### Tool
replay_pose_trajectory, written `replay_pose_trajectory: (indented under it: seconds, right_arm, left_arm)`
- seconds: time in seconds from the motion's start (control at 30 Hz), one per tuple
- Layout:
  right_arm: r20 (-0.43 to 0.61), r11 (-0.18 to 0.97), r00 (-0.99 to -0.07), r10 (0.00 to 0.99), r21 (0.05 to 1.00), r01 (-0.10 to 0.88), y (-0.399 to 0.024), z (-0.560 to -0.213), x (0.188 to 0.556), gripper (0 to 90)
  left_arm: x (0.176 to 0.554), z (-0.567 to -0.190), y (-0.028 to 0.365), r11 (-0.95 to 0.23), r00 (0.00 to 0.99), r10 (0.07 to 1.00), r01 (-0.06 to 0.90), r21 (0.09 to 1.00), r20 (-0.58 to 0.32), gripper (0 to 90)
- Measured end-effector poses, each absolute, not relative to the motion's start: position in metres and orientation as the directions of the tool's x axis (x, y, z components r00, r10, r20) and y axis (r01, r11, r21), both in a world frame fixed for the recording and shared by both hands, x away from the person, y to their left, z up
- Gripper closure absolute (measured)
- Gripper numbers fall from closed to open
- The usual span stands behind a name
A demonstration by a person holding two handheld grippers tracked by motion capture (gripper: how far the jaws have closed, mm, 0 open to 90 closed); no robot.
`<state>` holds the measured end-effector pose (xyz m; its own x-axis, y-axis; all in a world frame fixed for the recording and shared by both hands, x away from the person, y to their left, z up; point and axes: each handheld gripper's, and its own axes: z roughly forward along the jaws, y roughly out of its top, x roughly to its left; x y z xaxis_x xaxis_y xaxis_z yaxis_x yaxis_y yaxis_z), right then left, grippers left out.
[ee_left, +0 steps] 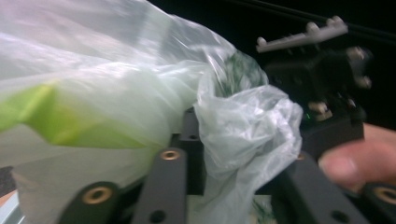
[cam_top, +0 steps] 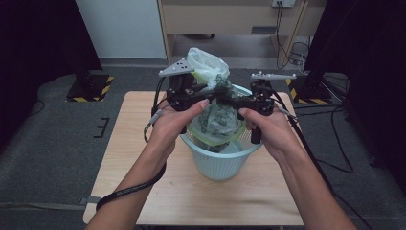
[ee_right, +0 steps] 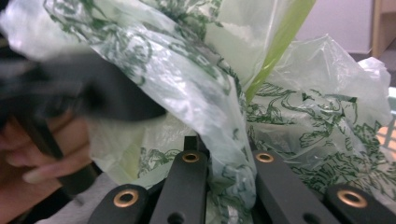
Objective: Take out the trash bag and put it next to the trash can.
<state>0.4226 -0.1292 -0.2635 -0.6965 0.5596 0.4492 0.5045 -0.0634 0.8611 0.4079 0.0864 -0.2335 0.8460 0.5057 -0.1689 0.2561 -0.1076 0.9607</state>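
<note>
So, we hold thin translucent plastic bag with green print and lime-green band [cam_top: 216,115] above pale blue perforated plastic wastebasket [cam_top: 221,160] on light wooden table [cam_top: 143,158], bag bottom dipping inside basket rim. Right gripper [ee_right: 223,161]: jaws pinched tight on fold of bag film, right gripper view shows it clearly. Left gripper [ee_left: 224,163]: jaws partly apart, bunch of film sits between them; pressing or not, we can't tell. Bag top bunches up between both grippers.

Bag [cam_top: 210,72]: thin crinkled plastic film, translucent, glossy, green print.
Basket [cam_top: 220,165] around the bag: pale blue perforated plastic, matt.
Table [cam_top: 143,158] under the basket: light wood, smooth, matt.
Gripper jaws: black matt, brass-coloured insets.
</note>
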Motion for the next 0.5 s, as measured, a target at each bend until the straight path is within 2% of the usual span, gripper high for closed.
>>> replay_pose_trajectory:
  seconds: [0.1,0.27,0.5]
  right_arm:
    - [0.476,-0.072,-0.688,0.548,0.846,0.528,-0.131,-0.263,0.425,89.3]
    - [0.512,-0.093,-0.673,0.533,0.827,0.555,-0.133,-0.261,0.428,89.7]
    - [0.561,-0.129,-0.653,0.509,0.800,0.586,-0.137,-0.257,0.432,89.8]
  left_arm:
    - [0.407,-0.239,0.086,-0.135,0.852,0.507,0.226,0.965,-0.128,50.9]
    - [0.405,-0.247,0.087,-0.163,0.859,0.506,0.188,0.969,-0.081,37.7]
    - [0.405,-0.256,0.084,-0.215,0.863,0.505,0.158,0.964,-0.029,33.6]
